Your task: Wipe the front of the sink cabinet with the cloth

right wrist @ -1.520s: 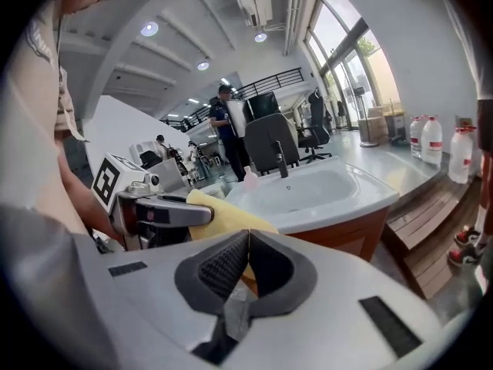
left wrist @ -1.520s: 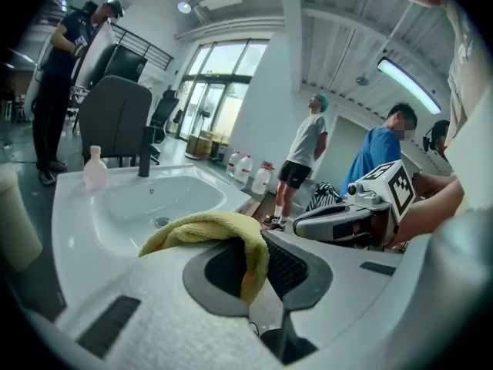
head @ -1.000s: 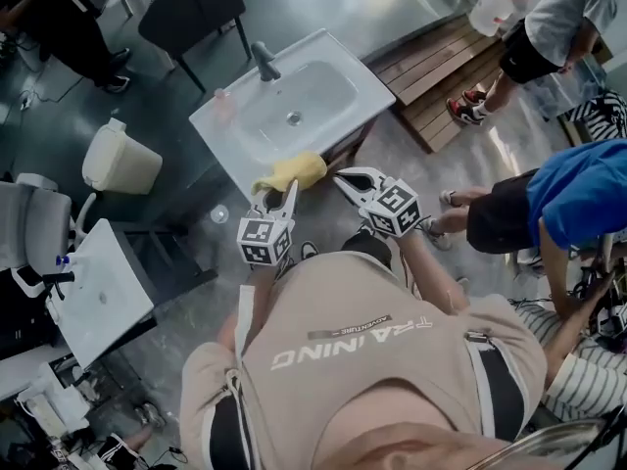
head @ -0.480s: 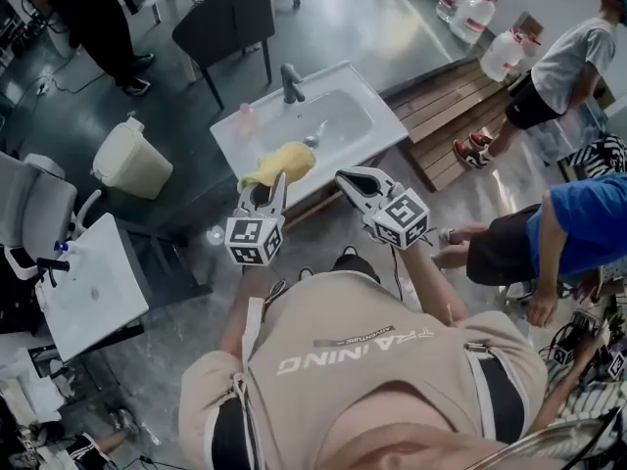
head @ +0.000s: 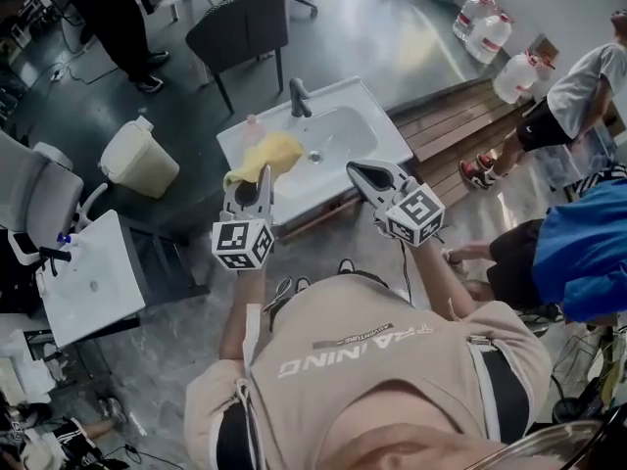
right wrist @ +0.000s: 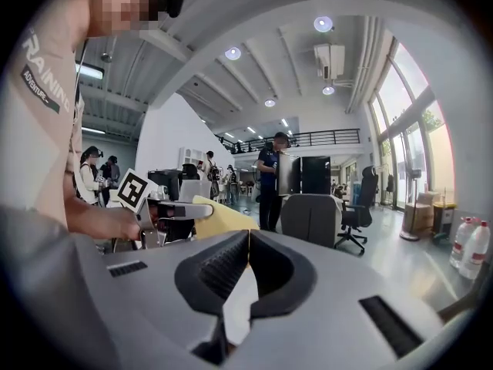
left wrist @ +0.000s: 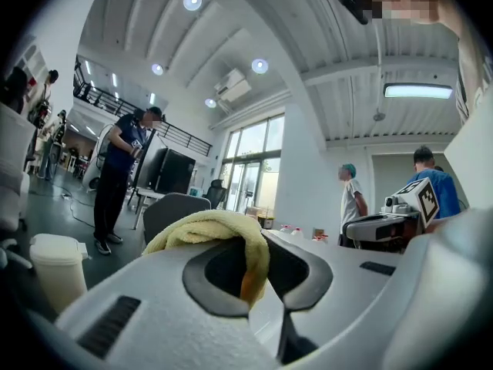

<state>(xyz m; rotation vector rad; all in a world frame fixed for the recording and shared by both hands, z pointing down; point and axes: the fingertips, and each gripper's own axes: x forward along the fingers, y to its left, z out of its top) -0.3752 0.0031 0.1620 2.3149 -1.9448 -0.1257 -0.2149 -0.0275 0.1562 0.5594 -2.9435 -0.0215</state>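
Note:
The white sink [head: 338,143] with its grey tap [head: 298,96] tops the cabinet, whose front is mostly hidden from above. My left gripper [head: 255,176] is shut on a yellow cloth [head: 265,155], held up over the sink's near left part. In the left gripper view the cloth [left wrist: 206,227] drapes over the closed jaws of my left gripper [left wrist: 253,262]. My right gripper [head: 363,174] is shut and holds nothing, level with the sink's near right edge. In the right gripper view the pads of my right gripper [right wrist: 248,237] touch, and the left gripper [right wrist: 171,210] with the cloth [right wrist: 223,217] shows beyond.
A beige bin [head: 139,159] and a dark chair [head: 239,27] stand behind the sink. A wooden platform [head: 466,117] with water bottles [head: 487,25] lies to the right. A white table [head: 86,284] and a grey chair [head: 31,200] are at left. People stand at right [head: 578,76].
Both grippers have lifted away from the cabinet's front edge. The cloth, still in the left gripper, now hangs over the sink's basin side rather than its front edge.

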